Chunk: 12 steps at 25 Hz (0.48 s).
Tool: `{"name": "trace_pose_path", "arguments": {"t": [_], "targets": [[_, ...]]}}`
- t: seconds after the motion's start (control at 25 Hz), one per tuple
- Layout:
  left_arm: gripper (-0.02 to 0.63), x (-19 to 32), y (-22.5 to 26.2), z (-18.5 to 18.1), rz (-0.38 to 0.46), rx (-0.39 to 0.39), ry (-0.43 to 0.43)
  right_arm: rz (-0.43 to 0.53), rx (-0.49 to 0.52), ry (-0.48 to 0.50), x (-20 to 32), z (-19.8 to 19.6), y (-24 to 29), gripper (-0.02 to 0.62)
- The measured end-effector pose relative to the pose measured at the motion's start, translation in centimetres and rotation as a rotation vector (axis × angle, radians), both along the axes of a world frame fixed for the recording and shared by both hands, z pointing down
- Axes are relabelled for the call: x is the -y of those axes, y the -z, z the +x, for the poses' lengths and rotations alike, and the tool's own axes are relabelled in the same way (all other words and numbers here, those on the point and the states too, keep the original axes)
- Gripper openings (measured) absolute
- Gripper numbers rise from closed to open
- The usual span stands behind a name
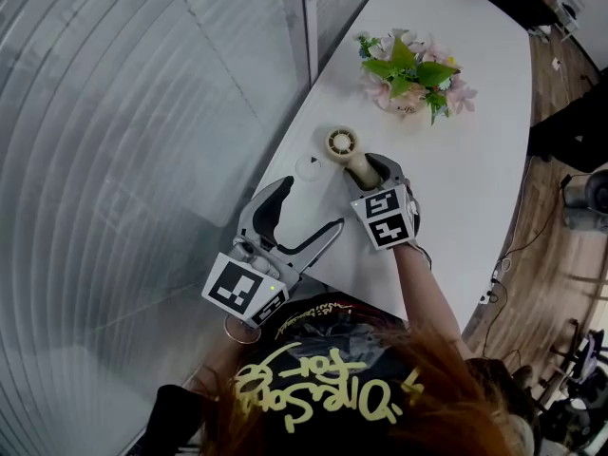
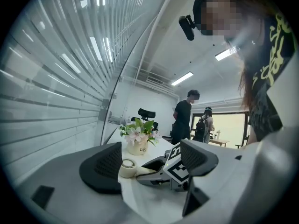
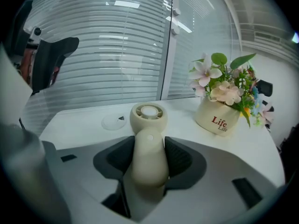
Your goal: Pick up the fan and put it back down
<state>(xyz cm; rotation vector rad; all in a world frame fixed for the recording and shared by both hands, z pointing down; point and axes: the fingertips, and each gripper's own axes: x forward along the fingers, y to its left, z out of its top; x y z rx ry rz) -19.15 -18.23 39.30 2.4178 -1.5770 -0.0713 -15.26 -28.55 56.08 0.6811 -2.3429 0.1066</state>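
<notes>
Gripping handheld fan (image 3: 148, 116) by its handle in right gripper (image 3: 148, 157), squeezed from both sides; head at 12 o'clock, seemingly resting on white table (image 1: 475, 160). Holding nothing in left gripper (image 2: 153, 163), spread wide. Lift straight up, keep level, avoid flower pot (image 3: 218, 119) at 2 o'clock.

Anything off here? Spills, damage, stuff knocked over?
Nothing stands out. The flower pot stands upright on the table, with no spill or debris around it. The fan looks intact, its handle gripped by the right gripper. The left gripper is open and empty beside it.
</notes>
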Motion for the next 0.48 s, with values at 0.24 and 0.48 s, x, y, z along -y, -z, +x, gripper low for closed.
{"name": "trace_pose_path", "arguments": {"t": [0.24,0.48], "targets": [[0.388,0.0,0.3,0.7,0.004,0.005,-0.012,0.001,-0.005,0.006,-0.3,0.4,0.0,0.207],[0.388,-0.1,0.8,1.2,0.014,0.014,-0.022,0.019,0.058,-0.027,-0.3,1.0,2.0,0.219]]}}
